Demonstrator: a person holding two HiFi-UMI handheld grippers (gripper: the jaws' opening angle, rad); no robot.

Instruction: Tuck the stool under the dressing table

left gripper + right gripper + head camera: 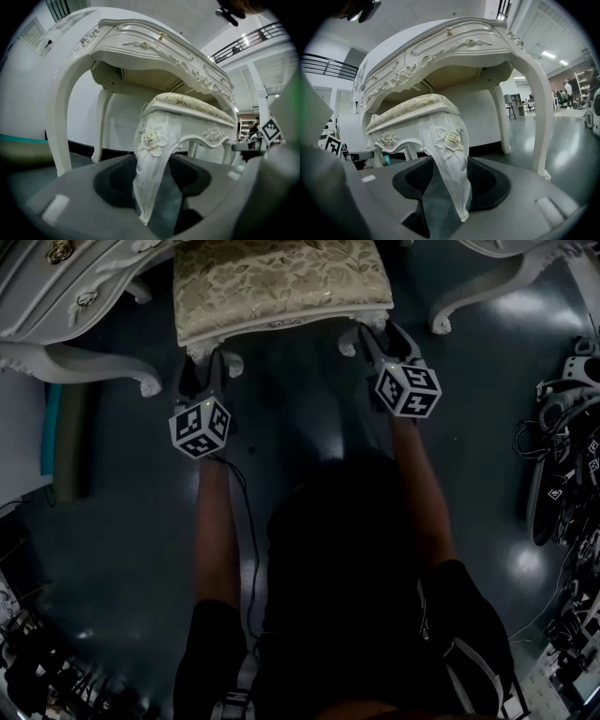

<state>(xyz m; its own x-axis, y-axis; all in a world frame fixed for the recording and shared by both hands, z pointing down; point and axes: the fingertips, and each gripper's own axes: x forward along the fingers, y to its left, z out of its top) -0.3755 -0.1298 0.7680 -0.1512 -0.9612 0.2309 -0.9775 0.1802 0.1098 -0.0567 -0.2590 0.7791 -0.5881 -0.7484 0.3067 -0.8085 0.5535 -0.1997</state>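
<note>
The stool (281,282), white carved wood with a gold floral cushion, stands on the dark floor partly between the legs of the white dressing table (56,296). My left gripper (208,367) is shut on the stool's near left leg (150,159), which shows a carved rose. My right gripper (375,338) is shut on the near right leg (452,159). In both gripper views the table top (140,42) (454,42) arches over and behind the cushion (187,101) (412,105).
The table's curved legs stand on either side of the stool, left (84,367) and right (478,287). Cables and spare gripper gear (562,465) lie on the floor at the right. A teal strip (52,427) runs along the left wall.
</note>
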